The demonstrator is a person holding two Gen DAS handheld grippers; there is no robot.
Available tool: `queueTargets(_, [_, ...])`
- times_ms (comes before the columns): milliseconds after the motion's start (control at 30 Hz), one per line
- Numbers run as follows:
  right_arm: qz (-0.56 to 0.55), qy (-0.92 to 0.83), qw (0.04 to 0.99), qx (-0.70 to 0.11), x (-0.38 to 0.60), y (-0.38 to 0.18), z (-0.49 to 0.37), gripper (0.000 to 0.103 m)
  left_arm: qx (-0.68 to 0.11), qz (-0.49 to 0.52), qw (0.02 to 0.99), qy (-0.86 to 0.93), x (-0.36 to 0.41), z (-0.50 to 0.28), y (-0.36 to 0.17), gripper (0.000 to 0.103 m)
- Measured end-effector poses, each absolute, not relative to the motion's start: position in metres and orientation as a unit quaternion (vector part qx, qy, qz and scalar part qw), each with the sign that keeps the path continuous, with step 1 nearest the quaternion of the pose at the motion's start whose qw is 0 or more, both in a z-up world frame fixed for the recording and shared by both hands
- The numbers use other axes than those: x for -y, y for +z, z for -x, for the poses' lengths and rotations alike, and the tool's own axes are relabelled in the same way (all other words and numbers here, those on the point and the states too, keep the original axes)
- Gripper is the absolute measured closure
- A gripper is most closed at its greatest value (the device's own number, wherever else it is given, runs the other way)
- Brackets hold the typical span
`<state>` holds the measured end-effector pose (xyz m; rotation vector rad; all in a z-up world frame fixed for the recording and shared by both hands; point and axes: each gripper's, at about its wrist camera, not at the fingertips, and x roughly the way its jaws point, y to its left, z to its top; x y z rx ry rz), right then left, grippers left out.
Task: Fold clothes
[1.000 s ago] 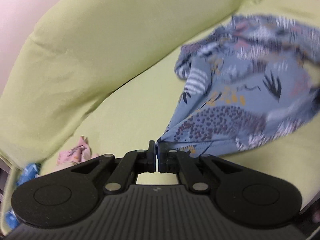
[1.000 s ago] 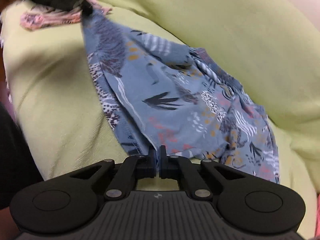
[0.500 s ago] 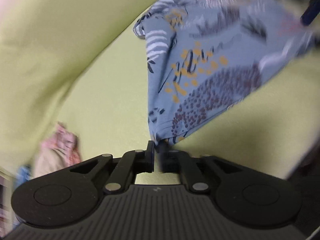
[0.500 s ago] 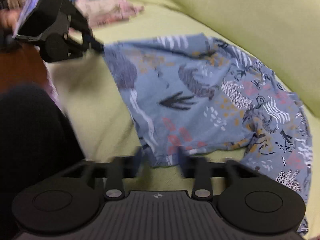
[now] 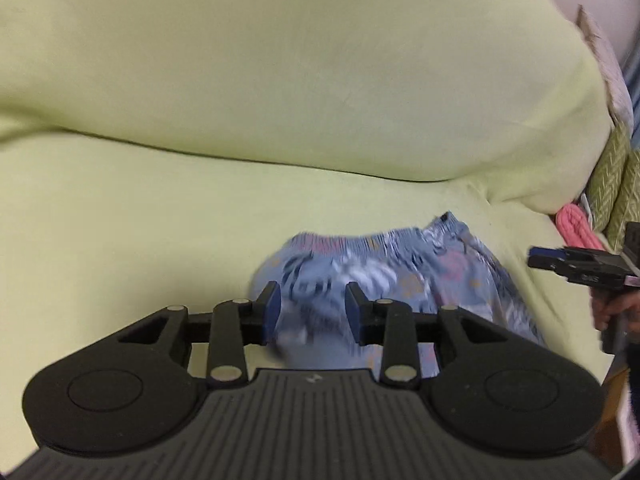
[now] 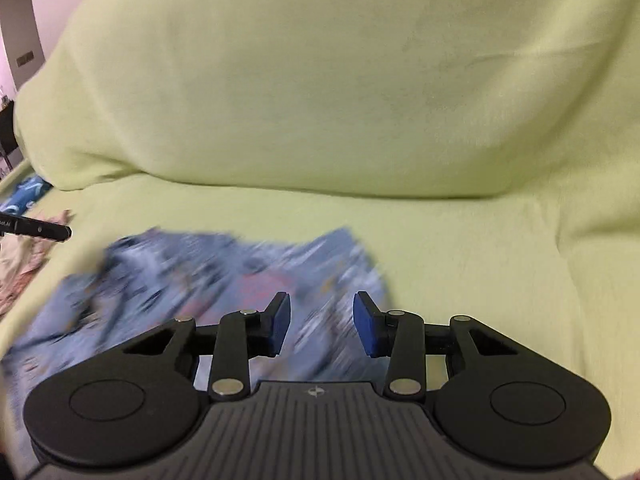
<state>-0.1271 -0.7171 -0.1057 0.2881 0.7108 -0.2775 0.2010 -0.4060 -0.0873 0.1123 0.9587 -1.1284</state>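
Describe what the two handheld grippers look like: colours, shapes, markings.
Both are matte black. The left gripper and right gripper each have a ribbed centre plate with a small logo, round discs either side, linkage arms with silver pivot pins, and blue pads inside the fingers. No cables or sleeves show.

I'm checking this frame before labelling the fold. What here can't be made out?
- Blue patterned garment: smeared by motion in the right wrist view, so its folds and print are unreadable.
- Its near edge: hidden behind the left gripper body in the left wrist view.
- Right gripper: cut off by that view's right edge.
- Pinkish cloth: cropped at the right wrist view's left edge.
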Motion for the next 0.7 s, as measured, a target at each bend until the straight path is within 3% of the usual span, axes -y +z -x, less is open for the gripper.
queueTargets(233, [-0.188, -0.102, 0.912, -0.349, 0.781, -0.146, 0.068, 0.050, -0.485, -0.052, 0.703, -0.518, 0.456, -0.235, -0.131, 0.063])
queueTargets(300, [-0.206, -0.091, 0.911, -0.346, 0.791, -0.156, 0.058, 0.050, -0.493, -0.062, 0.691, -0.525, 0.466, -0.236, -0.141, 0.067])
queueTargets(333, [-0.216, -0.086, 0.909, -0.345, 0.796, -0.161, 0.055, 0.050, -0.483, -0.076, 0.697, -0.524, 0.471, -0.233, -0.142, 0.076])
queueTargets(367, [-0.230, -0.072, 0.907, -0.346, 0.799, -0.166, 0.051, 0.062, -0.472, -0.091, 0.704, -0.522, 0.475, -0.230, -0.143, 0.091])
queueTargets(433, [-0.234, -0.051, 0.906, -0.350, 0.801, -0.171, 0.046, 0.098, -0.447, -0.110, 0.717, -0.524, 0.478, -0.226, -0.140, 0.100])
queueTargets(567, [-0.207, -0.056, 0.930, -0.299, 0.804, -0.153, 0.063, 0.099, -0.311, -0.152, 0.763, -0.545, 0.483, -0.207, -0.113, 0.100])
queueTargets(700, [-0.202, -0.102, 0.925, -0.306, 0.809, -0.161, 0.068, 0.099, -0.277, -0.200, 0.761, -0.552, 0.511, -0.202, -0.116, 0.096])
